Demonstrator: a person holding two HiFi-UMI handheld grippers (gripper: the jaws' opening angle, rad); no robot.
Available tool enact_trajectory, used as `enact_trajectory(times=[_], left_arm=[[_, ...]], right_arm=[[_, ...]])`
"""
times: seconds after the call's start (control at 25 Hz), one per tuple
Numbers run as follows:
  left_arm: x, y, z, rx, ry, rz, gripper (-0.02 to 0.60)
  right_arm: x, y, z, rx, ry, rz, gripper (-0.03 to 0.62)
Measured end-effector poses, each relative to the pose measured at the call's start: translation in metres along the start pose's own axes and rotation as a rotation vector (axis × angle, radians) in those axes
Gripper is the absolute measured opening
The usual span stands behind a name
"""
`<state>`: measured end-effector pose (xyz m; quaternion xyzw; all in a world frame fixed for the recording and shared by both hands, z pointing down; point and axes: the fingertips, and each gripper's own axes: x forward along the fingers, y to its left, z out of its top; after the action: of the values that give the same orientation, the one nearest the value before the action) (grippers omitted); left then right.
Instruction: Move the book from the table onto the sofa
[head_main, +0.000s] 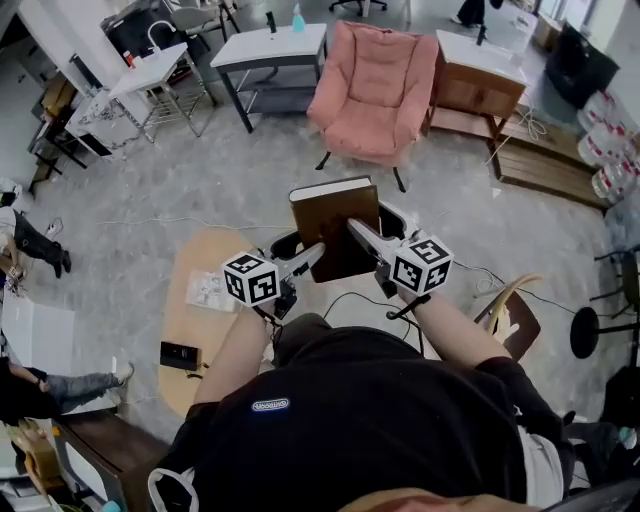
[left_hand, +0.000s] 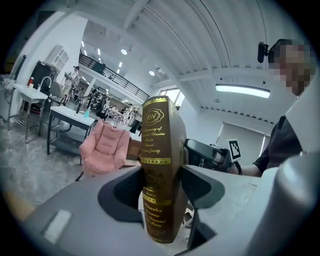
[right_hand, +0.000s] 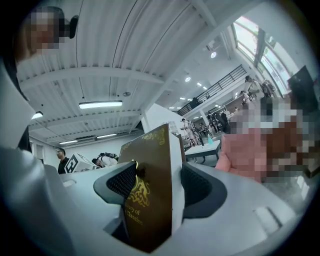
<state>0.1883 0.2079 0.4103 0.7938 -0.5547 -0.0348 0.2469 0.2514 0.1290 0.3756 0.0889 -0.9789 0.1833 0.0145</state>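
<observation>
A thick brown book (head_main: 336, 226) with gold lettering is held up in the air in front of me, above the floor. My left gripper (head_main: 312, 256) is shut on its lower left edge; in the left gripper view the gilt spine (left_hand: 160, 170) stands upright between the jaws. My right gripper (head_main: 362, 236) is shut on its right side; in the right gripper view the cover (right_hand: 150, 185) fills the gap between the pads. The pink sofa chair (head_main: 374, 90) stands ahead of the book, also seen as the pink chair (left_hand: 104, 148) in the left gripper view.
A low oval wooden table (head_main: 192, 310) at my left carries a paper sheet (head_main: 208, 290) and a black phone (head_main: 180, 356). A white desk (head_main: 270, 48) and a wooden cabinet (head_main: 480, 76) flank the sofa. A wooden chair (head_main: 512, 318) is at my right. Cables cross the floor.
</observation>
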Motion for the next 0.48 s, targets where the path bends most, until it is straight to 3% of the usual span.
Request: enact_trajectory(times=[0.28, 0.48], left_arm=[[0.031, -0.01, 0.01, 0.019, 0.017, -0.074, 0.247], [0.049, 0.009, 0.013, 0.017, 0.029, -0.12, 0.249]], right_arm=[[-0.019, -0.023, 0.017, -0.009, -0.042, -0.065, 0.296], [-0.008, -0.041, 0.017, -0.007, -0.052, -0.107, 0.295]])
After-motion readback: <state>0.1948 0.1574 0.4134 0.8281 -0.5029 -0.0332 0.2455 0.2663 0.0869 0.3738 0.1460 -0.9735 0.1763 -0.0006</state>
